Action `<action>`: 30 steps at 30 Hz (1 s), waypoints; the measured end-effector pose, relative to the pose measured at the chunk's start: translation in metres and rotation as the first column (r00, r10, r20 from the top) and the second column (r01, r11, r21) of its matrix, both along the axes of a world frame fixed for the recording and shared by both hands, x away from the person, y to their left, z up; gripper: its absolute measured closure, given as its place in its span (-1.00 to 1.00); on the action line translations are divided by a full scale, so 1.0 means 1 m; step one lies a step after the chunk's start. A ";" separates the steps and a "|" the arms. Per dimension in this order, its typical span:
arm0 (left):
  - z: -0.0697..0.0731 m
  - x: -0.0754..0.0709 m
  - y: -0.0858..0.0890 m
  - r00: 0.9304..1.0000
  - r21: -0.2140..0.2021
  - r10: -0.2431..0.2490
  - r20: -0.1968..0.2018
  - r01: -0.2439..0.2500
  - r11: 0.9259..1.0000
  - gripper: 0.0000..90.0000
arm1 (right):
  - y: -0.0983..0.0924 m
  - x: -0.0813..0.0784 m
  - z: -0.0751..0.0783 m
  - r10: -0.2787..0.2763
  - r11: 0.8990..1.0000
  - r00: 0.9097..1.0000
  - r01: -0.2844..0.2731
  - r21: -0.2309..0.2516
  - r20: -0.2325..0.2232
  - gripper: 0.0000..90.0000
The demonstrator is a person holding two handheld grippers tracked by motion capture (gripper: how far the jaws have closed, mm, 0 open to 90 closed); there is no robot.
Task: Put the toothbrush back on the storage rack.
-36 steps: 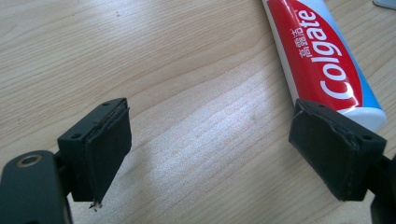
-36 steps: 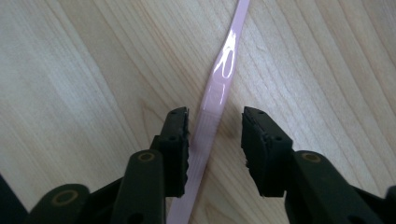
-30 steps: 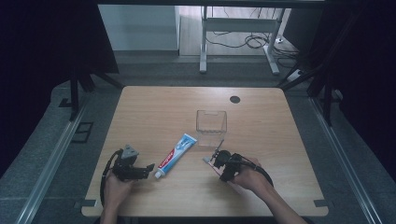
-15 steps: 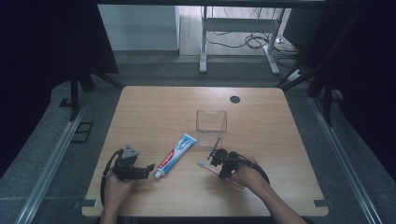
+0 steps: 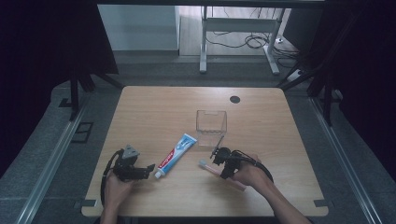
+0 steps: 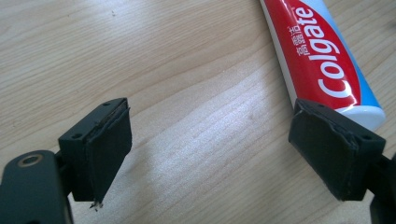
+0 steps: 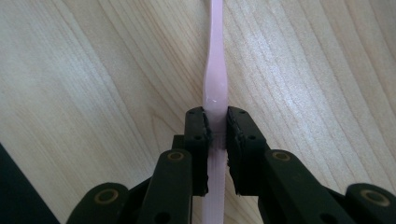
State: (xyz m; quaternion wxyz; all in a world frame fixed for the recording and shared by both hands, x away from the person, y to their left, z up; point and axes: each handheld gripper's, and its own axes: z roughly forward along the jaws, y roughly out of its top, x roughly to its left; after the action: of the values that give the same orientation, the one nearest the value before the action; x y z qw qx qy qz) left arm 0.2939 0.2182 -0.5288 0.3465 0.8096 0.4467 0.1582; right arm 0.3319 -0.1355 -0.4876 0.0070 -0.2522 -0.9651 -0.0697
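A pink toothbrush lies on the wooden table near the front right, and my right gripper is shut on its handle. In the right gripper view the jaws pinch the pink handle, which runs straight away from my right gripper just above the wood. A red, white and blue toothpaste tube lies slantwise at the front centre. My left gripper rests open just left of the tube's cap end. In the left gripper view, my left gripper has bare wood between its jaws and the tube beyond the right jaw.
A clear square container stands upright behind the toothpaste, near the table's middle. A small black round hole marks the far part of the table. Dark floor and metal frame legs surround the table.
The right gripper has settled a little lower and to the left over the toothbrush and its jaws have shut on the handle. The left hand has stayed put.
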 end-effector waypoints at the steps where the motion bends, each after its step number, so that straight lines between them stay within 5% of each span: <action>1: 0.000 0.000 0.000 1.000 0.003 -0.001 -0.001 0.001 1.000 -0.70 | -0.001 0.000 0.001 -0.003 1.000 1.000 0.003 0.007 -0.001 0.75; 30: -0.001 0.000 -0.002 1.000 0.023 -0.021 0.009 0.021 1.000 -0.70 | -0.011 0.008 0.047 0.006 0.999 1.000 -0.007 0.052 0.009 0.75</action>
State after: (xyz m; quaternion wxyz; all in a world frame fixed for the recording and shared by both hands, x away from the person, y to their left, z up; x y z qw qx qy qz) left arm 0.2944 0.2162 -0.5296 0.3411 0.8172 0.4348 0.1634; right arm 0.3395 -0.1464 -0.4408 0.0097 -0.2485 -0.9638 -0.0960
